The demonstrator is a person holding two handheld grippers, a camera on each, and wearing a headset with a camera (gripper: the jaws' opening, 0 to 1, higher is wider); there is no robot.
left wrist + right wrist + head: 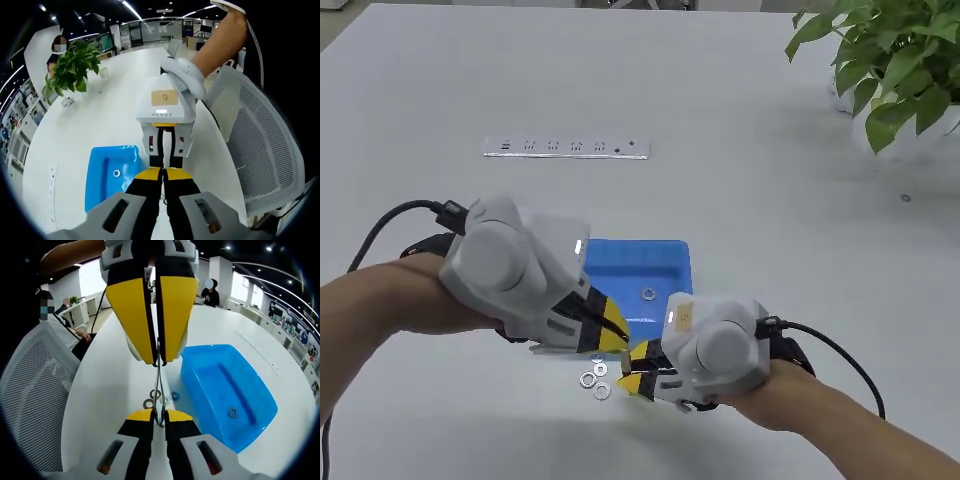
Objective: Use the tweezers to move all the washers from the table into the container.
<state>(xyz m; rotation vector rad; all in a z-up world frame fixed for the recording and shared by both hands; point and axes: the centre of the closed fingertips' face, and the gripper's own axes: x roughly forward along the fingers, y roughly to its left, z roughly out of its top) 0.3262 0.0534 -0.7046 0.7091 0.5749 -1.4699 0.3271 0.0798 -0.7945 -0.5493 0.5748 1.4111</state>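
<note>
Right gripper view: we pinch the tweezers [159, 385] with left gripper [159, 361] and right gripper [159, 415] both closed; an uneven release could scatter the washers [149, 403] at nine o'clock of the container [200, 390].

Work surface: large white matte table [770, 250], evenly lit, shadows soft. A long white power strip [566, 148] lies flat on its far side. A leafy green plant in a white pot [895, 70] stands at the far right corner. A white mesh-backed office chair [260, 145] sits just beside the table edge. Room: open-plan office, dark ceiling with bright linear light strips [131, 9] and a white square column [222, 267]. Seated people [210, 290] in the background.
</note>
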